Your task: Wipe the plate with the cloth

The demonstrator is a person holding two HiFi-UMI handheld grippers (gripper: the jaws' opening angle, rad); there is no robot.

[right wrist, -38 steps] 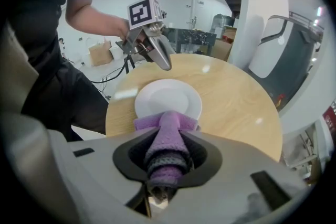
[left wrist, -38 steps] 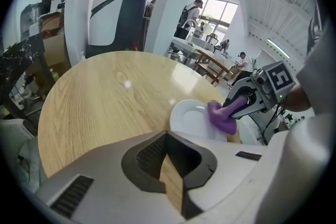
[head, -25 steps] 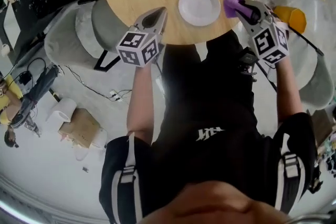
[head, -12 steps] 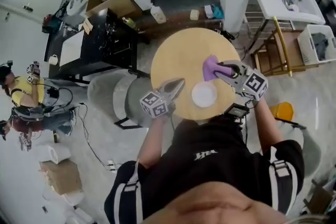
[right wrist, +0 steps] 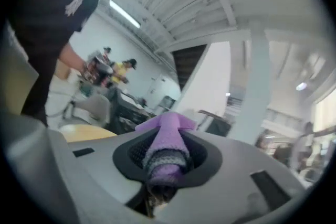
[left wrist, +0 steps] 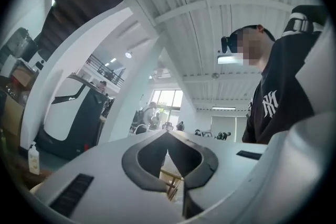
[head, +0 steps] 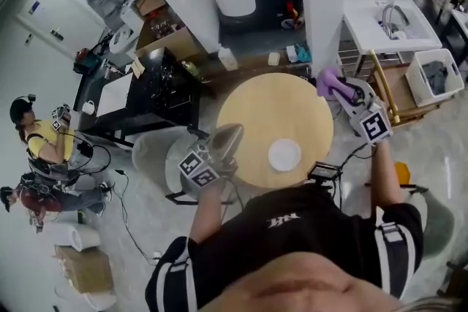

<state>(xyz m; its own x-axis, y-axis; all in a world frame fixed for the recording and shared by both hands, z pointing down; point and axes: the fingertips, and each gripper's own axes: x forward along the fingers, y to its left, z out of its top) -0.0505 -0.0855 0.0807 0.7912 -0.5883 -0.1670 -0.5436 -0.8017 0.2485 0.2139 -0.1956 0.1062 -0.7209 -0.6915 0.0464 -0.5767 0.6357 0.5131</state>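
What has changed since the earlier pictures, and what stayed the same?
Both rose away from the table. The left hand-held gripper, with nothing between its jaws, has just been opening them slightly. The right hand-held gripper carried the purple cloth up, beyond the table's right edge. The plate stayed on the table; the cloth stayed clamped.

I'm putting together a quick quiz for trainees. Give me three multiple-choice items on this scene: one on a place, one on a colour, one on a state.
1. Where is the plate? A on the round table; B on the floor; C in the sink.
2. What colour is the cloth? A yellow; B purple; C green.
3. The right gripper is: A open and empty; B shut on the plate; C shut on the cloth.

Answers:
1 A, the plate lies on the wooden top.
2 B, the right gripper view shows purple fabric.
3 C, its jaws pinch the cloth between them.
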